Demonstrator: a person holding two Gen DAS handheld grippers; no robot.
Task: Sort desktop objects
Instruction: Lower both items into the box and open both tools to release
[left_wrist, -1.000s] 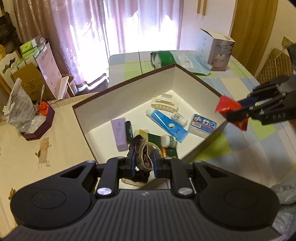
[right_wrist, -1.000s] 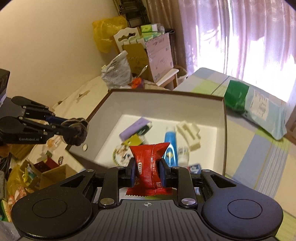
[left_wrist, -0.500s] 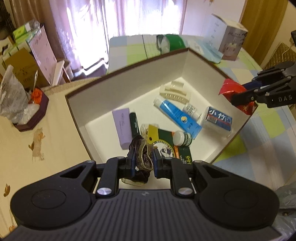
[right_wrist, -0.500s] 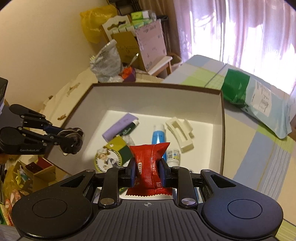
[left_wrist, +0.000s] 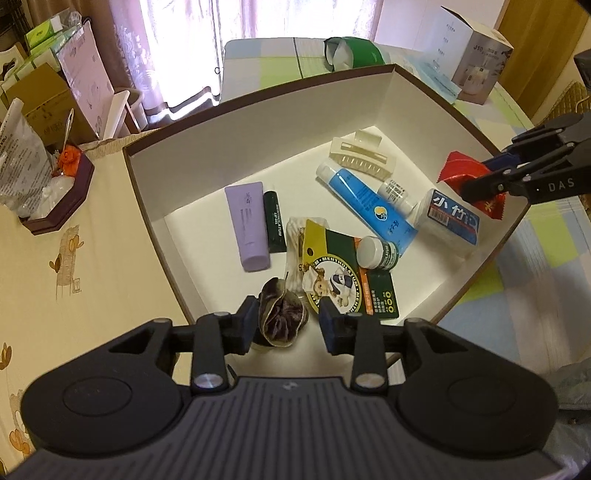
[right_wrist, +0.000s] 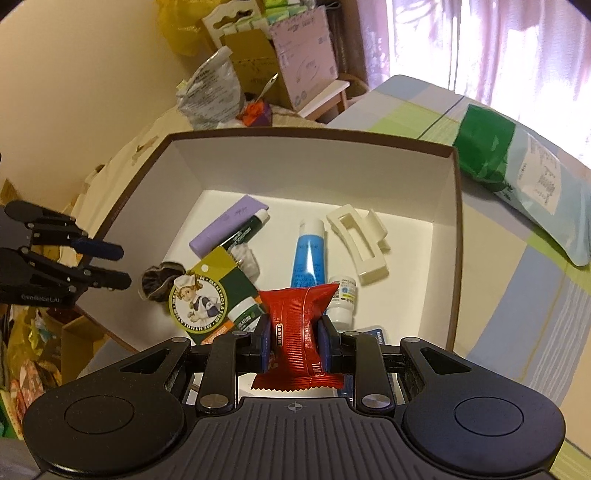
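Observation:
A white box with a brown rim (left_wrist: 258, 122) holds a purple tube (left_wrist: 245, 225), a blue tube (left_wrist: 364, 199), a cream hair claw (left_wrist: 360, 155), a Mentholatum card (left_wrist: 343, 280) and a white blue-labelled box (left_wrist: 448, 221). My left gripper (left_wrist: 289, 325) hangs over the box's near corner with its jaws opening. A dark scrunchie (left_wrist: 280, 314) sits loose between them; the right wrist view shows the scrunchie (right_wrist: 160, 280) lying on the box floor just past the left gripper (right_wrist: 122, 266). My right gripper (right_wrist: 295, 339) is shut on a red snack packet (right_wrist: 299, 325) above the box's right edge.
A maroon tray (left_wrist: 55, 199) with a crinkled bag stands on the cream cloth at left. Behind the box lie a green and pale-blue bag (right_wrist: 517, 177) and a white carton (left_wrist: 476, 70). Cardboard boxes crowd the back left.
The left jaws have parted and let the scrunchie go. Both grippers have come down towards the box, and the right one has carried the red packet in over the box.

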